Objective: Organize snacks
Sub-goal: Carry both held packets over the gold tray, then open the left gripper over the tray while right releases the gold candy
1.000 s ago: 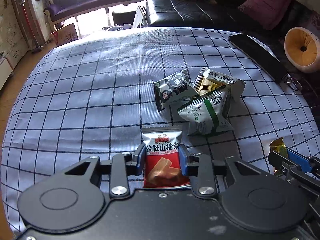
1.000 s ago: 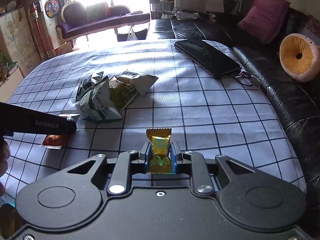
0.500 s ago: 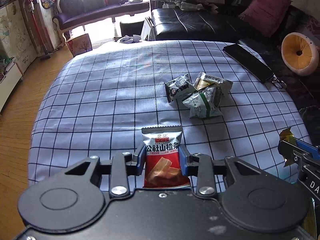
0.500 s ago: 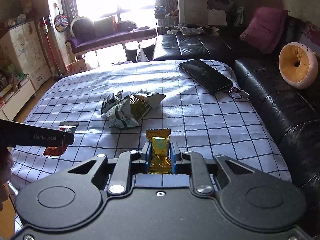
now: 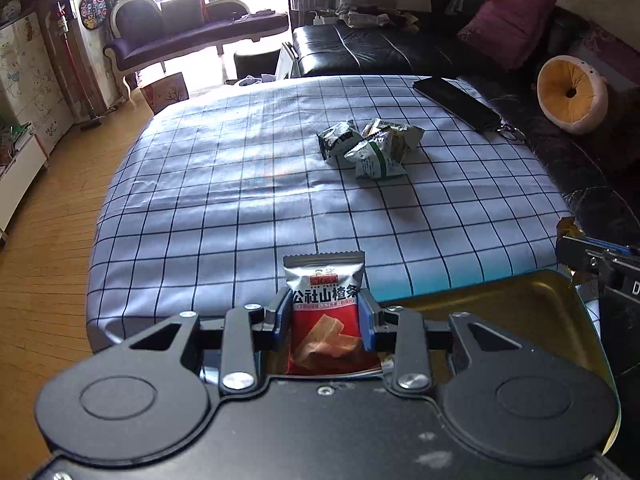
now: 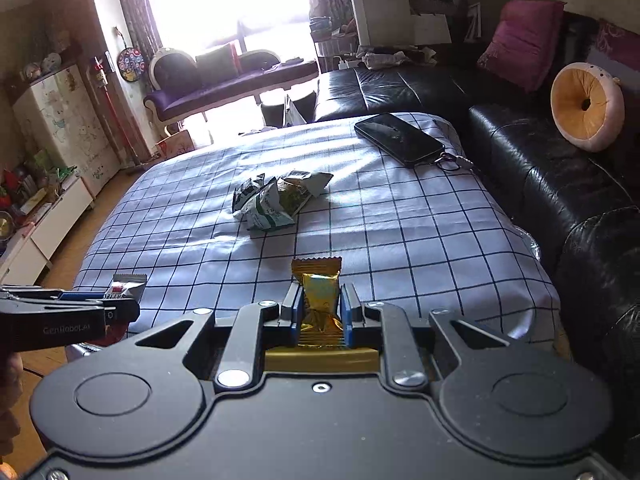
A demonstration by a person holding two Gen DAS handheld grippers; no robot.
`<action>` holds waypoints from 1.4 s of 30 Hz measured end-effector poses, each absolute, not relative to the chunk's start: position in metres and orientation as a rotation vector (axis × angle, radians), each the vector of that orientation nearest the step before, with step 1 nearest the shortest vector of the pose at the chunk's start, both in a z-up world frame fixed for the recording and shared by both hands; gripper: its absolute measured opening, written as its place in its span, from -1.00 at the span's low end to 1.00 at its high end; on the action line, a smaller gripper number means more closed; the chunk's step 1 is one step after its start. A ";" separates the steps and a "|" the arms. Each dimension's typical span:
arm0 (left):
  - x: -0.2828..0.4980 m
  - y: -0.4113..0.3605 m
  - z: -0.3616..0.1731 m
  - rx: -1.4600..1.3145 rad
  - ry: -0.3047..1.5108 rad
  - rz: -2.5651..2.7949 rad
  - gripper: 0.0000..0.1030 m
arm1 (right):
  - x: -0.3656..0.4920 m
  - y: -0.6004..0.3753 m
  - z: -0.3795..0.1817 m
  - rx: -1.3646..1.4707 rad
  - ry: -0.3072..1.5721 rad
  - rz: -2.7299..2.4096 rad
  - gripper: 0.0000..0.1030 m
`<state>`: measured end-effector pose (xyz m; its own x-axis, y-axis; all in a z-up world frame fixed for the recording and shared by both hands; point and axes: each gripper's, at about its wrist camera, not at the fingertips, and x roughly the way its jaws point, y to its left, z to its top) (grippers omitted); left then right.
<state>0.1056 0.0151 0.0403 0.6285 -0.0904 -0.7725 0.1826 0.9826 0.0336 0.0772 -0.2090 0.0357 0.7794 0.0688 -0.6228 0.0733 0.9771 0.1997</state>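
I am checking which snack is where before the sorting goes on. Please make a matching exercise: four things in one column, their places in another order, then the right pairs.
Things:
1. red snack packet
2. gold candy
3. pile of green and white packets
4. phone

Places:
A. loose in the middle of the checked cloth
B. held in the right tool
C. at the far right corner of the cloth
D. held in the left tool

Pairs: 1-D, 2-B, 3-A, 4-C
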 end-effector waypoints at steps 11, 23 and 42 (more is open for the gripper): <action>0.056 0.031 0.019 0.075 0.960 -0.151 -0.33 | 0.043 -0.212 0.024 0.237 0.733 -0.006 -0.47; 0.031 0.006 -0.004 0.098 1.063 -0.222 -0.33 | 0.032 -0.209 0.002 0.250 0.815 0.007 -0.47; 0.025 -0.008 -0.007 0.163 1.050 -0.197 -0.33 | 0.030 -0.201 -0.001 0.232 0.844 0.054 -0.33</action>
<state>0.0250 -0.0077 -0.0069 0.4830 -0.0838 -0.8716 0.2386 0.9703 0.0389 0.0297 -0.2014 -0.0009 0.6650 0.1386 -0.7338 0.0448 0.9735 0.2244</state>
